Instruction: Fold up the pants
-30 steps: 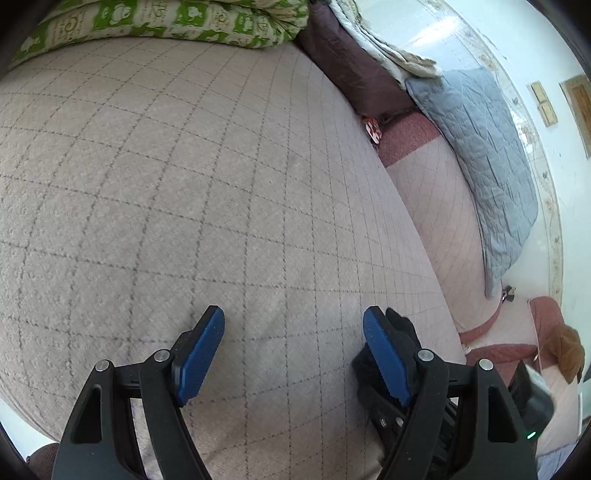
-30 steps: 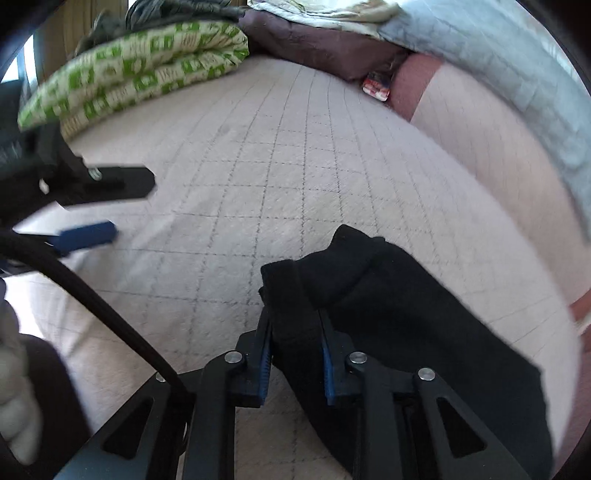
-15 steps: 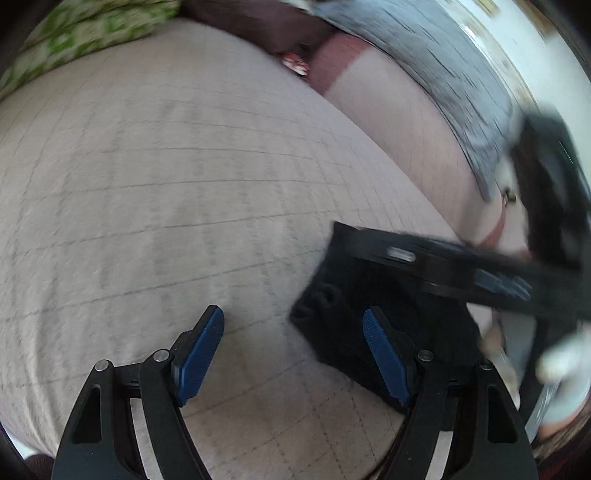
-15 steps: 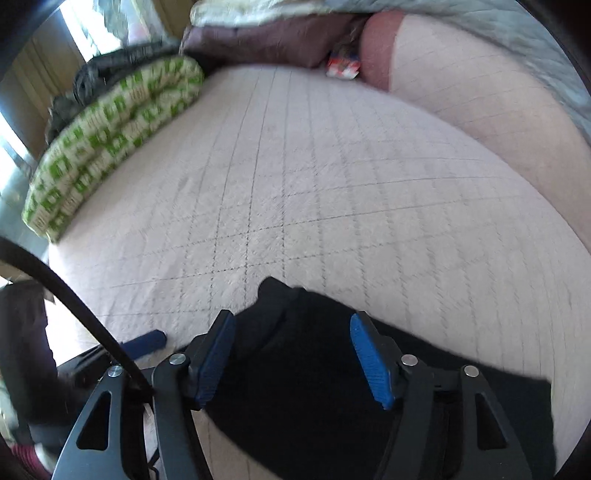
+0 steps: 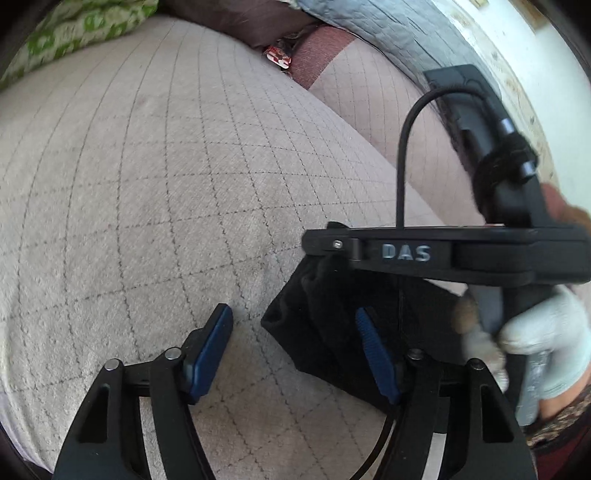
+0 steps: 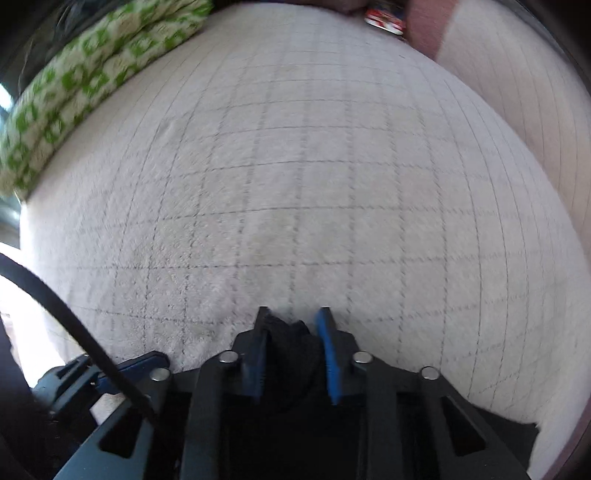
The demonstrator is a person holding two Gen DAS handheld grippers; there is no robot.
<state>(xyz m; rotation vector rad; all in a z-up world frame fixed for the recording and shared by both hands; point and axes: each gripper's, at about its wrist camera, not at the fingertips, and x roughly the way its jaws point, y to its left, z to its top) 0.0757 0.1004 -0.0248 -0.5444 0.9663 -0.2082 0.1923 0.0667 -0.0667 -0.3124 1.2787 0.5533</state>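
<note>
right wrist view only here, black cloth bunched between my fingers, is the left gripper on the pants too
Observer: No. The left gripper is open; a corner of the black pants lies between its fingers, unclamped.
Operator: where do the pants lie from there
Observer: On the checked bed cover, spreading toward the left gripper's right finger.
Operator: can you see my gripper from that side
Observer: Yes, the right gripper reaches in from the right of the left wrist view, its tip over the cloth's upper edge.
Operator: whats at the far end
Observer: A grey quilt along the wall.
</note>
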